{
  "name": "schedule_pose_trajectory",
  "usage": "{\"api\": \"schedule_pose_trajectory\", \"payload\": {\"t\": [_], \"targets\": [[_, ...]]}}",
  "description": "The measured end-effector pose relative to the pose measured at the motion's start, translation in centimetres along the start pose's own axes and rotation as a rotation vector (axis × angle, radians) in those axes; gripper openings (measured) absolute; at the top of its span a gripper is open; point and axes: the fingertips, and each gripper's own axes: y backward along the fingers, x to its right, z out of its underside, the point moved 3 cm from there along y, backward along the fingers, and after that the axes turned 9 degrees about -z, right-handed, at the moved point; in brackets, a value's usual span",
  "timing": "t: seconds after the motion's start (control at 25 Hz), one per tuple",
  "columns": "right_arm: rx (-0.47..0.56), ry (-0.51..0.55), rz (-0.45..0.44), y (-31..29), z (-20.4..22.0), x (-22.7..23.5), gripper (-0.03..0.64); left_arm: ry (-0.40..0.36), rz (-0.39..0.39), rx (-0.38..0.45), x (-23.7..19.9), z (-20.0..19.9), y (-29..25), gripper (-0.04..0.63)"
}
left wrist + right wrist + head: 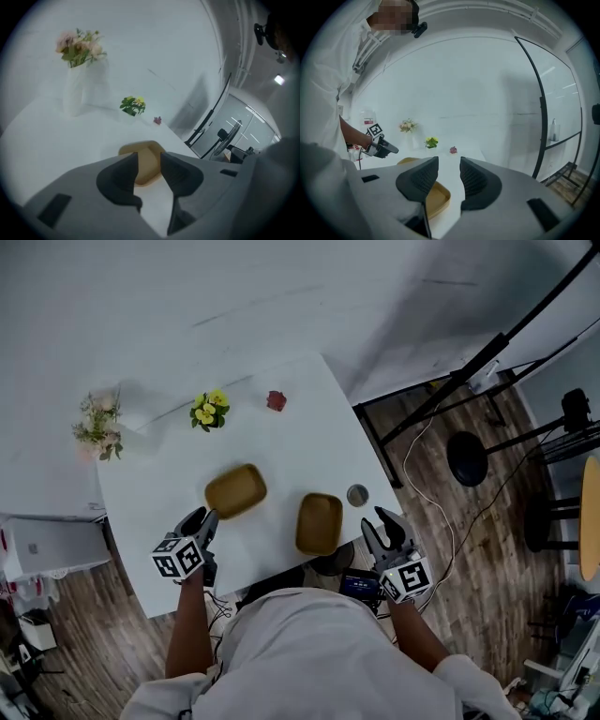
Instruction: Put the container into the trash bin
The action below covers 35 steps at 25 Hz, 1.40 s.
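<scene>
Presently left gripper and right gripper both stand open, empty. Brown tray-like container appears light, stiff, shallow; judged best pinched across its raised rim.

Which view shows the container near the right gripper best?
Head view: the right container lies whole on the table, nothing covering it. The right gripper view shows only one corner beside its jaw. The left gripper view shows only the other container.
</scene>
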Motion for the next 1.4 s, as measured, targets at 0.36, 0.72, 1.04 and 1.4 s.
{"api": "schedule_pose_trajectory", "payload": {"t": [0.36,0.72,1.04,1.4], "targets": [[-0.084,-0.060,0.020,-1.1,2.3,0.6,0.156,0.213,0.002,-0.178,-4.1,1.7,-4.3,0.114],[-0.113,-0.088,0.067,-0.1,3.7,1.0,0.152,0.274,0.004,-0.271,-4.9,2.7,-6.4,0.058],[-0.061,-0.073,0.113,2.0,2.7,0.4,0.152,0.250,0.026,-0.208,-3.5,1.2,-5.0,0.025],[0.036,-0.031,0.192,9.0,1.5,-1.8,0.146,0.132,0.111,-0.044,2.9,-3.0,-0.5,0.025]]}}
